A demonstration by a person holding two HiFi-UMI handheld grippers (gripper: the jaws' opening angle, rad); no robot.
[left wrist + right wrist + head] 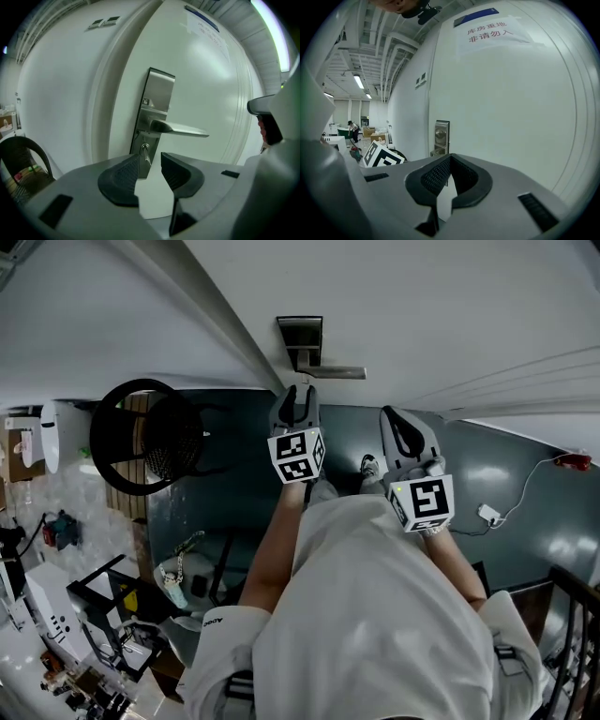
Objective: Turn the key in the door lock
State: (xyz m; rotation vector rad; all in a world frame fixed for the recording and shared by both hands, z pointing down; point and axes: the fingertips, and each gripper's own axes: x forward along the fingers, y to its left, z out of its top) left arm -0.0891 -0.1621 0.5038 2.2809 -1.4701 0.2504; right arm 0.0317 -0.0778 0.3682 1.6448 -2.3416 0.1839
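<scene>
- My left claw (150, 157) is spread: the two ribbed pads stand apart with a clear gap between them and nothing pressed in it.
- The key (146, 152) sits straight ahead of that claw, just past the fingertips. It shows through the gap, closer to the left pad's edge than the right, and touches neither pad.
- The key sticks out of the lower part of the metal lock plate (154, 110) and tilts a little. The lever handle (180, 130) is above the claw's tips and runs off to the right of them.
- From the head view, the left claw (298, 395) points at the door (450, 306) just below the handle (328, 369). I cannot tell from there whether it touches anything.
- My right claw (449, 158) is pressed together, tips meeting, with nothing pinched.
- For the right claw, the lock plate (440, 136) lies ahead and slightly left of the tips, well apart. I cannot make out the key in that view.
- In the head view the right claw (394, 418) hangs beside the left one, further from the handle.
- A paper sign (494, 33) is on the door high above the right claw.
</scene>
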